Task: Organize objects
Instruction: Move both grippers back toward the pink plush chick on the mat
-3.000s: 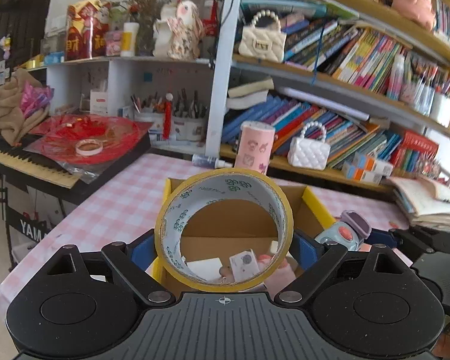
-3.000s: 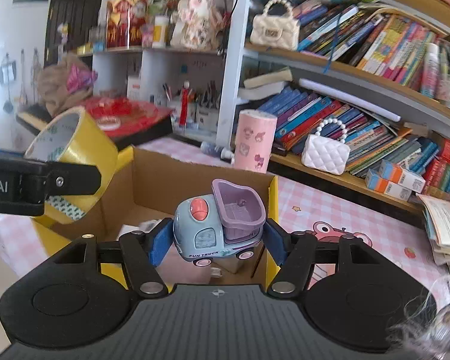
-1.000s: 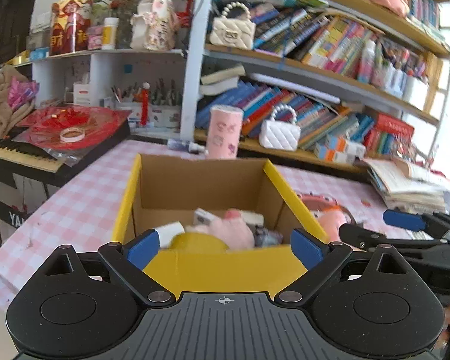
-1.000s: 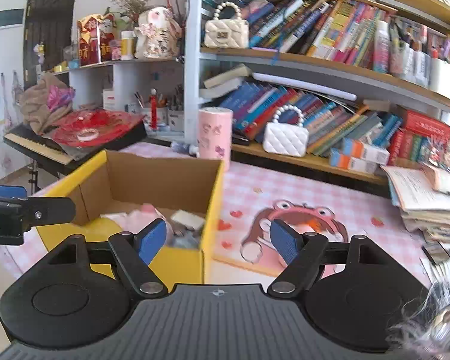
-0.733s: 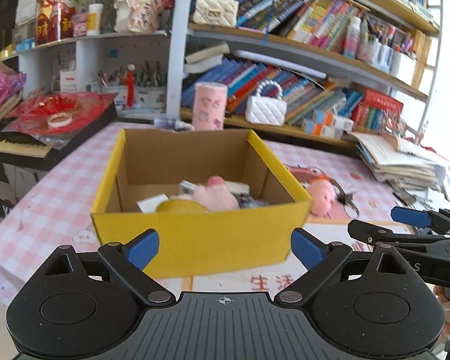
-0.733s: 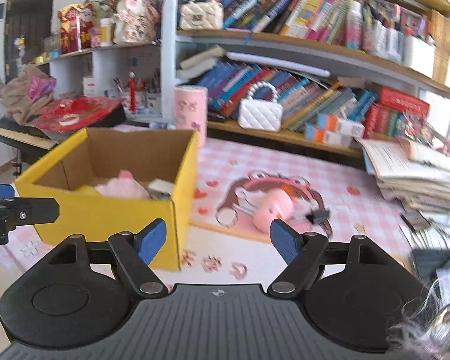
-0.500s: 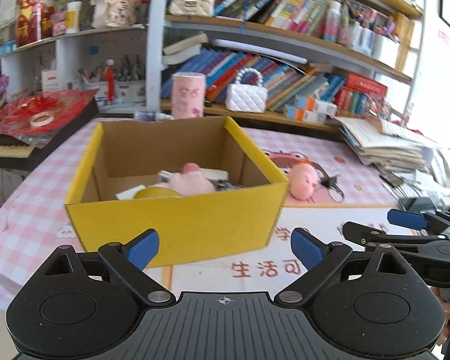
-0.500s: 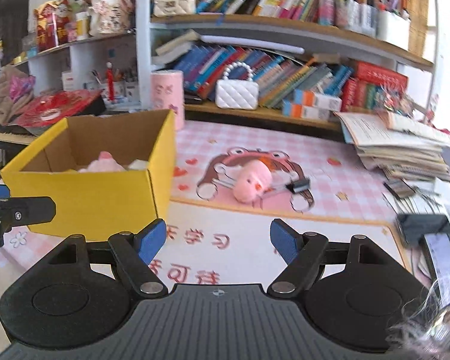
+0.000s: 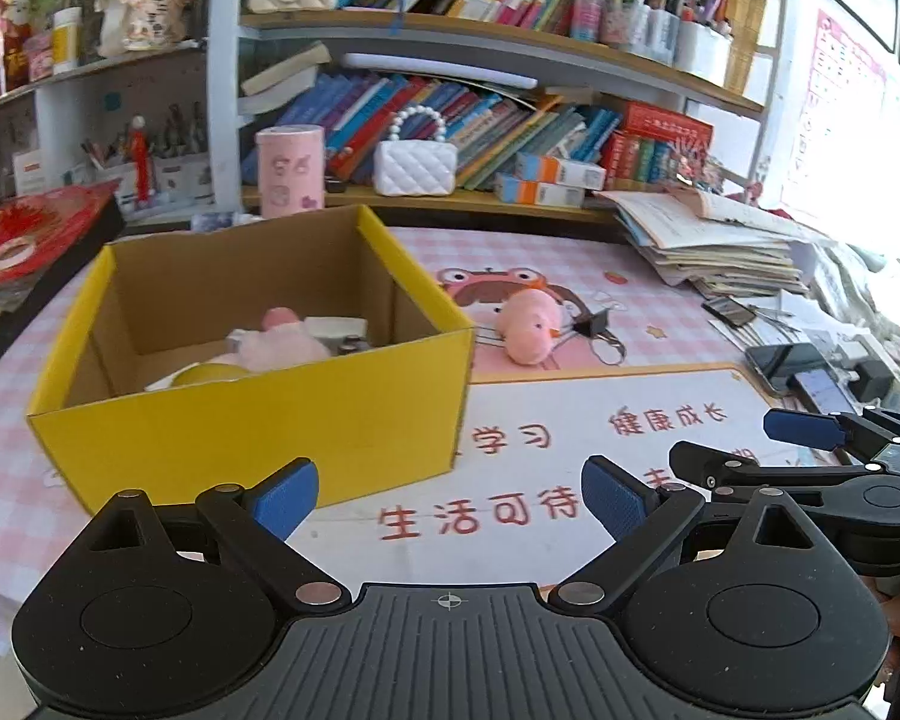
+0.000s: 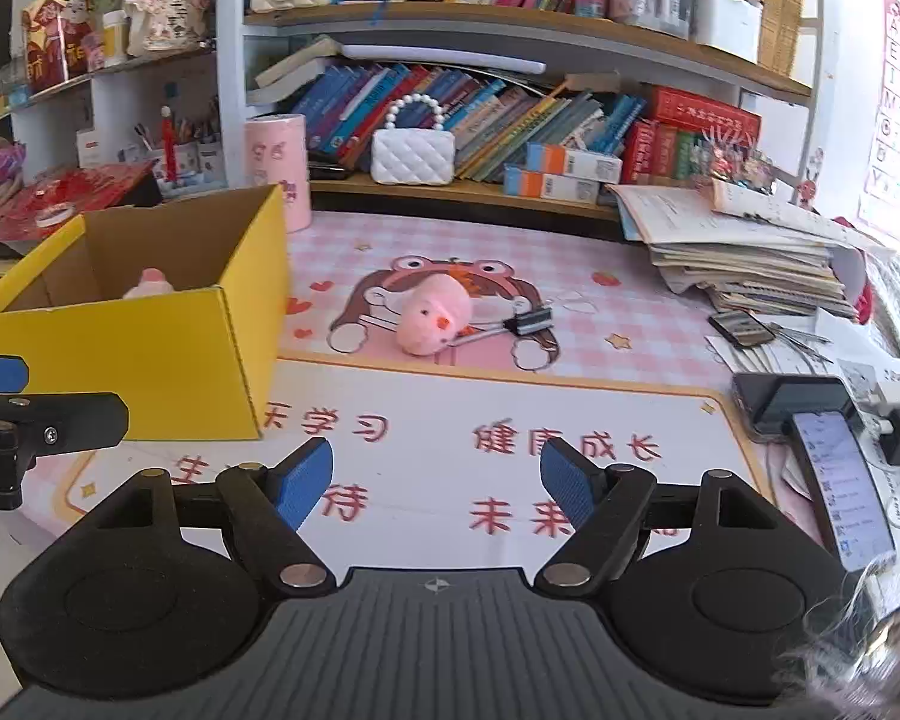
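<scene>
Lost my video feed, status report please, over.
Left tool open, empty. Right tool open, empty. Pink plush on mat beside binder clip, outside yellow box. Path unobstructed.

The open yellow cardboard box [image 9: 258, 396] stands on the left part of the table [image 10: 342, 240]. In it lie a pink plush toy [image 9: 276, 342] and a yellow roll of tape [image 9: 201, 373], the roll nearer the front wall. To the box's right, on the printed desk mat [image 10: 450, 408], lies a pink plush pig [image 10: 435, 315], with a black binder clip [image 10: 531, 319] just beside it on its right. Behind the box stands a pink cylindrical canister [image 10: 279, 165]; to its right, on the lowest shelf, a white quilted handbag [image 10: 412, 156]. A stack of papers and books [image 10: 744, 252] lies at the table's far right, with two smartphones [image 10: 834, 456] in front of it.
</scene>
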{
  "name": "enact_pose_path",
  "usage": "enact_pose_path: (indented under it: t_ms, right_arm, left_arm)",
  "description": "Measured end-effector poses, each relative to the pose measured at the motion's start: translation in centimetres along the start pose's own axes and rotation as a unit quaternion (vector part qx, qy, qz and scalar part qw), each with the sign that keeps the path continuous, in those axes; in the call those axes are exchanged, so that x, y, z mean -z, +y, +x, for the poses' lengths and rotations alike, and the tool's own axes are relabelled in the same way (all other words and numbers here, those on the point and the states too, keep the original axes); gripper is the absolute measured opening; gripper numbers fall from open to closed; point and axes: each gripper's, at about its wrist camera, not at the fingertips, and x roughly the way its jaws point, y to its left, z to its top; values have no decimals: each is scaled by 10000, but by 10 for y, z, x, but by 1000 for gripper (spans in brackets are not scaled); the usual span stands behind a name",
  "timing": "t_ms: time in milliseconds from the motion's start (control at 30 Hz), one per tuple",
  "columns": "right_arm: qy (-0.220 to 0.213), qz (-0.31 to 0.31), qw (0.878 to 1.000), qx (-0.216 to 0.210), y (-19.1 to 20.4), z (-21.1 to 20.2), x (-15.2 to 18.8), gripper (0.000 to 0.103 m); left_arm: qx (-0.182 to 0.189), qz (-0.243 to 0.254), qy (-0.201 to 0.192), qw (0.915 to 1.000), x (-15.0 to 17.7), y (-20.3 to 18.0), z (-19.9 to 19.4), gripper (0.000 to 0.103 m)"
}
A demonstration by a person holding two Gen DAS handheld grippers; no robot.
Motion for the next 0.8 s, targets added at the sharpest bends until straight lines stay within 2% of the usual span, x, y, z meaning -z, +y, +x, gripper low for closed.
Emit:
enact_pose_path:
  t_ms: [467,800]
  right_arm:
    - [193,220,9990,325,-46,5,6,75]
    - [202,257,9989,350,-77,23,-2,75]
  left_arm:
    - [372,292,161,9988,-7,-46,29,96]
    - [359,264,128,9989,-22,-68,52,96]
